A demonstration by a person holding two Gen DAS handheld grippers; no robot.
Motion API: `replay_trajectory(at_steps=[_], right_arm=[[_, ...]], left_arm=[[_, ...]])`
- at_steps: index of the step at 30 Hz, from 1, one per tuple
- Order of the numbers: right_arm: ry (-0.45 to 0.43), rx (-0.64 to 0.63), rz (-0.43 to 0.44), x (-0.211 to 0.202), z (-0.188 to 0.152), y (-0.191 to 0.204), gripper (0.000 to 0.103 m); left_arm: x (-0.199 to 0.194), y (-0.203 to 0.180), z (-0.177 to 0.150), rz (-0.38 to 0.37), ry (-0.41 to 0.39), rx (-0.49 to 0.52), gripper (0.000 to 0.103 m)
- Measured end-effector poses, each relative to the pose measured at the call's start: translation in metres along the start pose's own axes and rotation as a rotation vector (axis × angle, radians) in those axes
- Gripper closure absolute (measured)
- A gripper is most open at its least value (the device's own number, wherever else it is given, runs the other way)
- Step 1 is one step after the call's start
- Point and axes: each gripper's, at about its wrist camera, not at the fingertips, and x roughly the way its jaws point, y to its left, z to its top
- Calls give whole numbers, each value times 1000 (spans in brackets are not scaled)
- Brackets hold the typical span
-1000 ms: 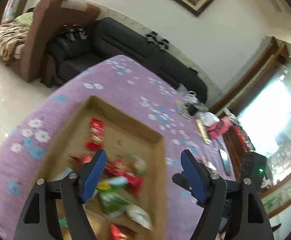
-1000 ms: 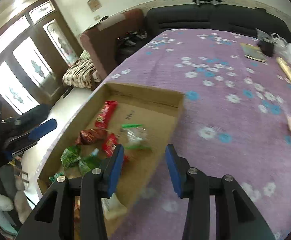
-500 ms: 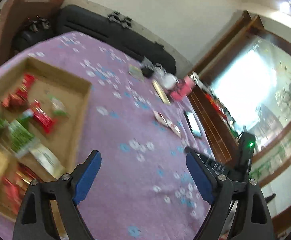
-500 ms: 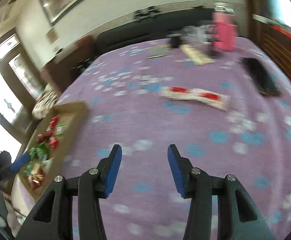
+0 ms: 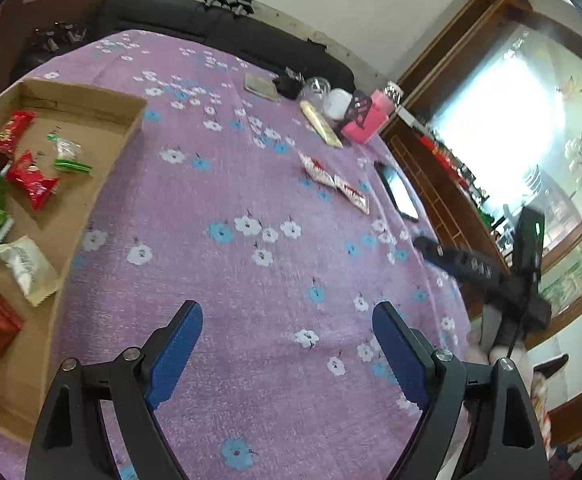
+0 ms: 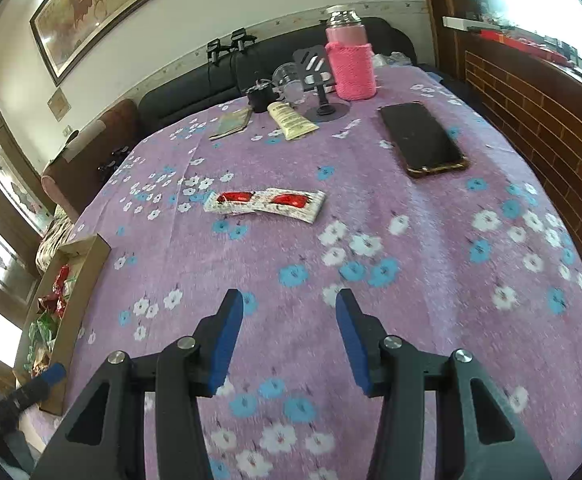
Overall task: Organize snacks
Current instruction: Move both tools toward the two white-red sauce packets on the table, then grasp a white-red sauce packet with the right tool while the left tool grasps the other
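A white snack strip with red print (image 6: 265,204) lies on the purple flowered cloth, well ahead of my right gripper (image 6: 289,340), which is open and empty. The strip also shows in the left wrist view (image 5: 335,186), far ahead and to the right of my left gripper (image 5: 287,352), open and empty above the cloth. A shallow cardboard box (image 5: 91,178) at the left holds several red, green and white snack packets (image 5: 31,180). The box shows at the far left of the right wrist view (image 6: 87,264).
A black phone (image 6: 421,140) lies right of the strip. At the table's far end stand a pink-sleeved bottle (image 6: 351,64), a phone stand (image 6: 323,92), a cream tube (image 6: 291,120), a booklet (image 6: 231,124) and a clear cup. A black sofa lies beyond.
Both grippers have swung away from the box to the right, over the open cloth. The snack strip and phone have come into view. Both stay open and empty.
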Motion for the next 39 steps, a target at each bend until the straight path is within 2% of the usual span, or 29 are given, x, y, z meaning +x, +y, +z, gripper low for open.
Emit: replay_trajectory(at_steps=[6, 8, 10, 14, 17, 21, 24, 25, 26, 27, 28, 31, 32, 36, 39], right_arm=[[49, -30, -14, 54, 48, 29, 56], [58, -52, -58, 78, 70, 43, 64], [69, -77, -84, 102, 88, 56, 64], [134, -84, -138, 153, 107, 69, 64], [173, -58, -130, 173, 111, 68, 64], [245, -50, -60, 163, 89, 73, 64], [362, -45, 107, 139, 59, 79, 64], [406, -13, 195, 129, 52, 75, 64], [410, 15, 255, 120, 50, 70, 64], [377, 34, 276, 109, 54, 63, 64], [287, 31, 233, 94, 63, 50, 64], [117, 4, 75, 81, 85, 26, 50], [79, -4, 27, 83, 92, 17, 50], [107, -27, -27, 114, 103, 2, 49], [182, 62, 24, 136, 100, -12, 49]], left_arm=[[29, -8, -4, 57, 62, 98, 14], [37, -10, -4, 70, 82, 132, 14], [43, -10, -4, 69, 97, 163, 14], [50, -4, -1, 69, 112, 177, 13], [52, -2, 2, 57, 116, 183, 9], [54, -5, 2, 32, 123, 197, 3], [54, -5, 2, 15, 127, 195, 1], [54, -5, 1, 16, 127, 196, 1], [54, -6, 1, 19, 126, 197, 1], [53, -5, 0, 20, 126, 196, 1], [53, -5, -1, 23, 125, 196, 1], [54, -6, -1, 29, 123, 192, 1], [54, -6, -1, 28, 121, 187, 1], [51, 0, 0, 0, 99, 134, 1], [50, 4, 1, -28, 92, 109, 1]])
